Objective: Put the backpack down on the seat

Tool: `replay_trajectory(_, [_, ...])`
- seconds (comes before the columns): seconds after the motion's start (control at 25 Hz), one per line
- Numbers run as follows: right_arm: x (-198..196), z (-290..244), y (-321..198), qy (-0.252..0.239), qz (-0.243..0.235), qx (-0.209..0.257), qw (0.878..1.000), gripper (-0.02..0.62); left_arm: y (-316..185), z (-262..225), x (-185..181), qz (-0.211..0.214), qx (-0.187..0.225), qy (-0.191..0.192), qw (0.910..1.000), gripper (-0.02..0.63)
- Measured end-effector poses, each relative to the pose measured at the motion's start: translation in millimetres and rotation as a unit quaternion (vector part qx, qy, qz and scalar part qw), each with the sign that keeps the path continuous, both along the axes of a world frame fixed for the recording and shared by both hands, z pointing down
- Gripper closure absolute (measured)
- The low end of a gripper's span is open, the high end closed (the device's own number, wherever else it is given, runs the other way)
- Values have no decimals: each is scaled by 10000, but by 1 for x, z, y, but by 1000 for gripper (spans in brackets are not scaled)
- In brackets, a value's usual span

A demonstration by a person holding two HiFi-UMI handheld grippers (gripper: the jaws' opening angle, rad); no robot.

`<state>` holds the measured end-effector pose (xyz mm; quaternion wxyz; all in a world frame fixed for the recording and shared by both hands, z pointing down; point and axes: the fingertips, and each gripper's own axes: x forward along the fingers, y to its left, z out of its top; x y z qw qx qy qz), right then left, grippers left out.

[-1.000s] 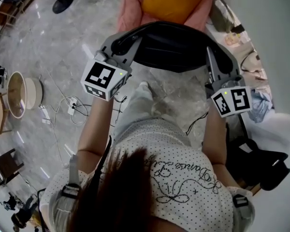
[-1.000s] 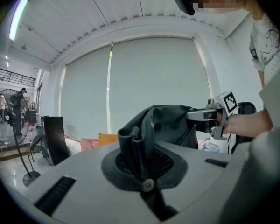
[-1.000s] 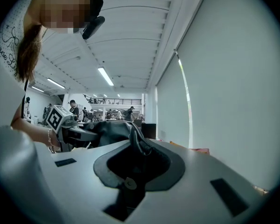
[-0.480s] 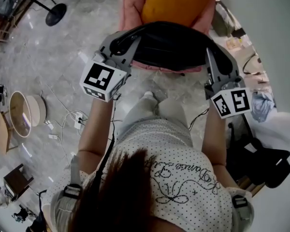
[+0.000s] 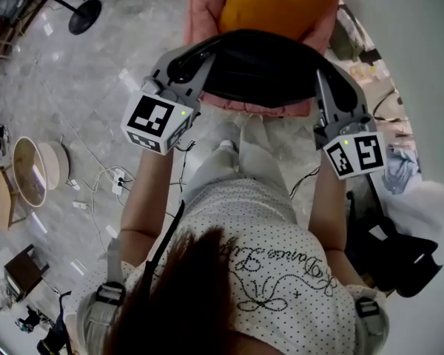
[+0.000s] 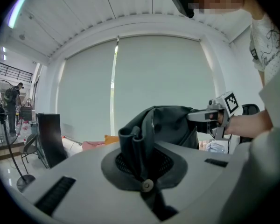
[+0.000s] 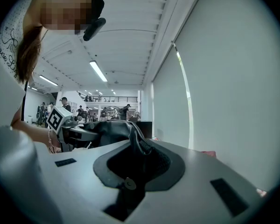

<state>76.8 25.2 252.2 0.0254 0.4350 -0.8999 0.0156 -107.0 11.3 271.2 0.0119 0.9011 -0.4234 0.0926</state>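
A black backpack (image 5: 259, 69) hangs in the air between my two grippers, over the front edge of a pink seat (image 5: 203, 13) that has an orange cushion (image 5: 277, 2) on it. My left gripper (image 5: 183, 65) is shut on the backpack's left end; in the left gripper view its jaws pinch a folded black strap (image 6: 136, 141). On the bag's right end my right gripper (image 5: 327, 80) is shut, with dark fabric (image 7: 139, 143) between its jaws. Each gripper shows in the other's view: the right gripper (image 6: 213, 116) and the left gripper (image 7: 67, 120).
The person's legs stand just short of the seat on a grey marble floor. A lamp base (image 5: 85, 15) lies at the far left, with a round wooden table (image 5: 28, 170) and a power strip with cables (image 5: 118, 180) at left. Black bags (image 5: 399, 257) and clutter (image 5: 370, 58) line the right wall.
The person has stepped toward the pink seat. The backpack, held in both grippers throughout, now hangs over the seat's front edge instead of over bare floor.
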Motion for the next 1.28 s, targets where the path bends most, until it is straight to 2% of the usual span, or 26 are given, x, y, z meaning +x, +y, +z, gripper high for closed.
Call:
replay_trajectory(0.44, [18, 8, -108, -88, -568, -62, 9983, 540, -90, 6, 18, -549, -56, -96, 9984, 595])
replay_trajectory(0.72, [35, 27, -162, -108, -940, -287, 9951, 540, -128, 26, 36, -866, -330, -167, 9956, 595])
replay_trajectory(1.0, [43, 67, -186, -104, -969, -783, 9922, 540, -152, 62, 44, -904, -725, -284, 9929, 595])
replay_trajectory(1.28, [44, 139, -203, 118, -841, -1445, 9858, 540, -178, 134, 44, -782, -1242, -437, 9882, 594])
